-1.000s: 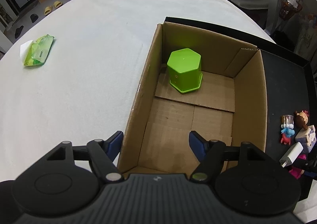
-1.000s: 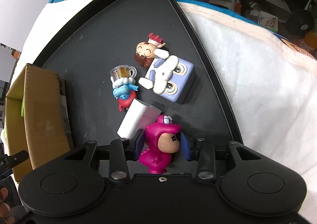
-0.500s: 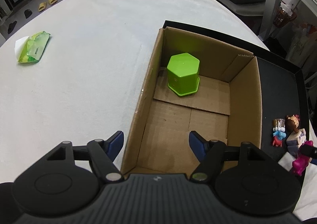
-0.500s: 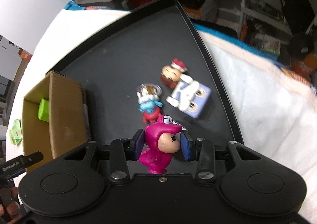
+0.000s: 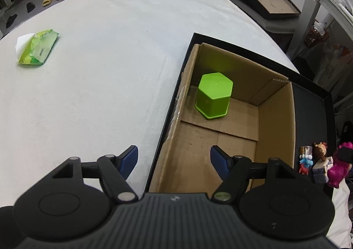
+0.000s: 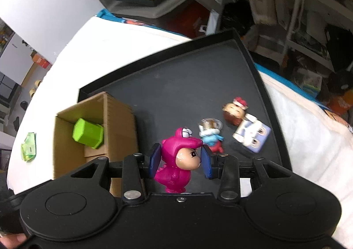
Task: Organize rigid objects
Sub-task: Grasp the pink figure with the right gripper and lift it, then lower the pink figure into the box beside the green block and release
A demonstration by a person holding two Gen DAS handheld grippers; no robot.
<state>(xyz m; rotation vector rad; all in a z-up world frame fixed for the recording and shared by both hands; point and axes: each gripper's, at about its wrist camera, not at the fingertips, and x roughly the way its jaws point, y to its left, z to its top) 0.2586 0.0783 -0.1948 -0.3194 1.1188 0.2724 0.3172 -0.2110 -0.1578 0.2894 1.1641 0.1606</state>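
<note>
Now the right gripper [image 6: 179,159], clamped on the pink figure [image 6: 176,160] above the black tray [image 6: 176,77], should clear the cardboard box [image 6: 66,138] wall before releasing; left gripper [image 5: 174,160] hangs open

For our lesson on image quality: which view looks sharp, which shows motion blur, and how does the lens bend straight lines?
Left wrist view: sharp; the cardboard box edges bow. Right wrist view: small figures smeared, pink figure crisp, black tray rim curved.

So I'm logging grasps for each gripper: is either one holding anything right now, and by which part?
The right gripper holds the pink dinosaur-suit figurine, pads clamped on the two sides of its hooded head. The left gripper is open and holds nothing.
</note>
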